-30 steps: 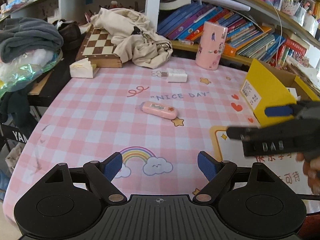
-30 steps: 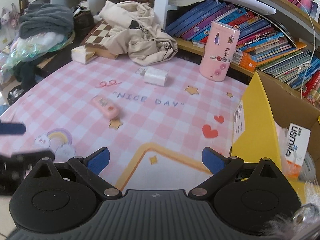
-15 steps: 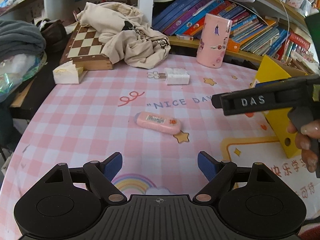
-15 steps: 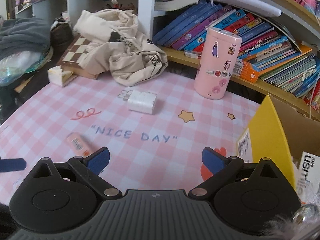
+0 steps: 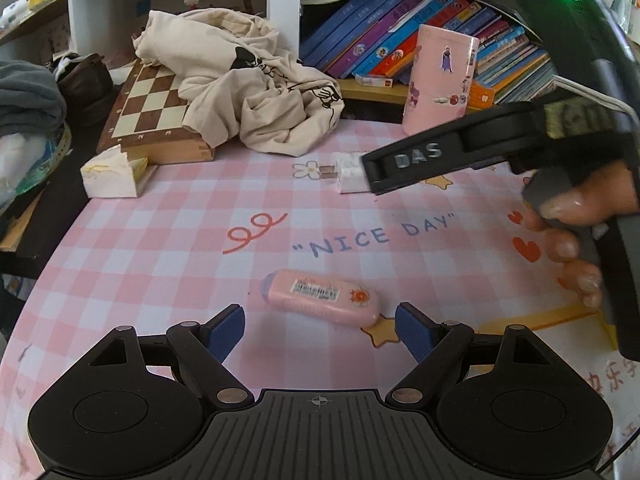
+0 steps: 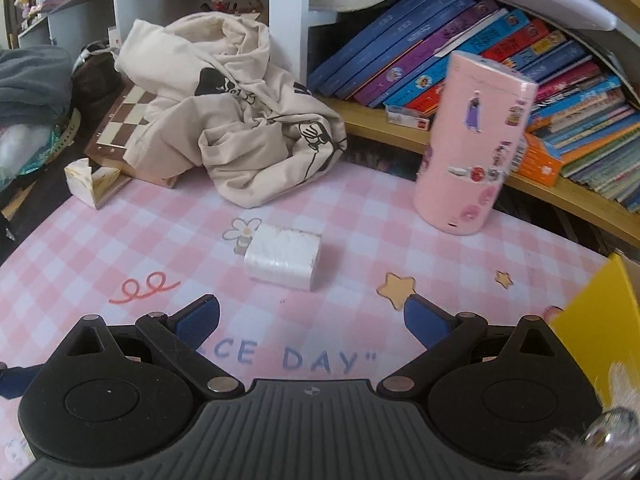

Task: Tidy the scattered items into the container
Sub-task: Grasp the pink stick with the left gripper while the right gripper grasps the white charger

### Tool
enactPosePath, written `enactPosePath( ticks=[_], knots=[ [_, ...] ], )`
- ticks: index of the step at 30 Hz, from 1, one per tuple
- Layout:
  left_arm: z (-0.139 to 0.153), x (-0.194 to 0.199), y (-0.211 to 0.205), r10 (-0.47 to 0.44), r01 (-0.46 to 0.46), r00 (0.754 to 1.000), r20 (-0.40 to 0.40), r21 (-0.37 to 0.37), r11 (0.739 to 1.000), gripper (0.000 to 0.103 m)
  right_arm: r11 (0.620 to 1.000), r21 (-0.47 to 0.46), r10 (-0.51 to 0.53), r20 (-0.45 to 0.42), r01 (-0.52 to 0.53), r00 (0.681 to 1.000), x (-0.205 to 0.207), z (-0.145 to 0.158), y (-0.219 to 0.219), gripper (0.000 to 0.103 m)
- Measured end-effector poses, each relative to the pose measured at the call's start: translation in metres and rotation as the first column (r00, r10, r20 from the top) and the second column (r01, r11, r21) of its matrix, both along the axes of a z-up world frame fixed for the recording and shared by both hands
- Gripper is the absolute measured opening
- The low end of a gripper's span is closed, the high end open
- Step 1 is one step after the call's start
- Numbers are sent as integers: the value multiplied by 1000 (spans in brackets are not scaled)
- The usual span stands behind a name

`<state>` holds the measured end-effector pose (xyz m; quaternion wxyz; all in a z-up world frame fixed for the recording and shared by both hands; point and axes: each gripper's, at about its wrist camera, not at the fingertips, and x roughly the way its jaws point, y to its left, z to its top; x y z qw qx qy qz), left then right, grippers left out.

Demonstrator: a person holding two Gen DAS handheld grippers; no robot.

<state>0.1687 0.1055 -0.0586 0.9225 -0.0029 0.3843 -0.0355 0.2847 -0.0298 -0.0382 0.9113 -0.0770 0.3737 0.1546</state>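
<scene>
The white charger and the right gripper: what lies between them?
Only bare checked tablecloth separates the white charger from the right gripper, seen in the right wrist view.

A home, most likely a child's room or study corner. The desk [image 6: 100, 240] wears a pink checked mat printed with "NICE DAY", stars and hearts. Along its far side a wooden shelf [image 6: 372, 124] holds leaning rows of colourful children's books [image 6: 420, 52]. At far left lie a chessboard [image 5: 148, 116], a crumpled cream garment [image 6: 224, 120] and piled clothes [image 5: 28, 100].
</scene>
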Motion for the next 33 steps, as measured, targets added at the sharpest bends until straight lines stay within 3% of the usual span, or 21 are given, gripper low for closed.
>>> enactPosePath(
  ticks=[18, 26, 30, 33],
  knots=[
    [-14, 28, -14, -23, 22, 1000, 18, 76, 997, 84, 999, 31, 18, -44, -16, 999, 53, -22, 28, 97],
    [-20, 34, -13, -13, 12, 1000, 13, 55, 998, 85, 999, 38, 20, -50, -18, 999, 62, -24, 35, 92],
    [-21, 34, -12, -17, 15, 1000, 21, 51, 999, 84, 999, 30, 15, -66, -13, 998, 65, -27, 36, 86],
    [-20, 33, -11, -15, 14, 999, 28, 48, 999, 80, 999, 39, 19, -88, -16, 996, 66, -30, 35, 72]
  ],
)
